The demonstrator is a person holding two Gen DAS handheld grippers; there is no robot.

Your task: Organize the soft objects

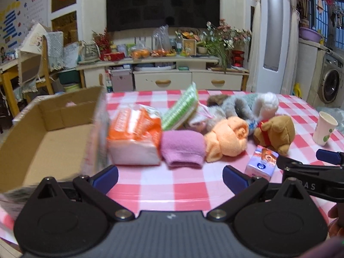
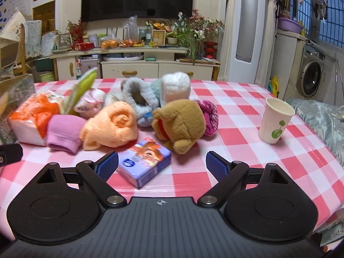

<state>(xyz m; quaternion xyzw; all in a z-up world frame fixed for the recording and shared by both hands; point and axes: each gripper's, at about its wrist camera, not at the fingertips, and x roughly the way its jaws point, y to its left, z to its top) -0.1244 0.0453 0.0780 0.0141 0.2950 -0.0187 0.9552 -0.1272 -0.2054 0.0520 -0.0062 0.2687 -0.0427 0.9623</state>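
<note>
While both jaws stand spread and empty, the left gripper (image 1: pixel 169 178) hovers over the desk's (image 1: pixel 163 187) near edge facing a pink folded cloth (image 1: pixel 182 148), and the right gripper (image 2: pixel 161 166) faces a small tissue pack (image 2: pixel 145 165). Beyond lie an orange rolled towel (image 2: pixel 111 126), a brown plush bear (image 2: pixel 180 124) and grey fluffy slippers (image 2: pixel 139 94). A cardboard box (image 1: pixel 43 133) sits at the left edge, a paper cup (image 2: pixel 275 120) near the right.
</note>
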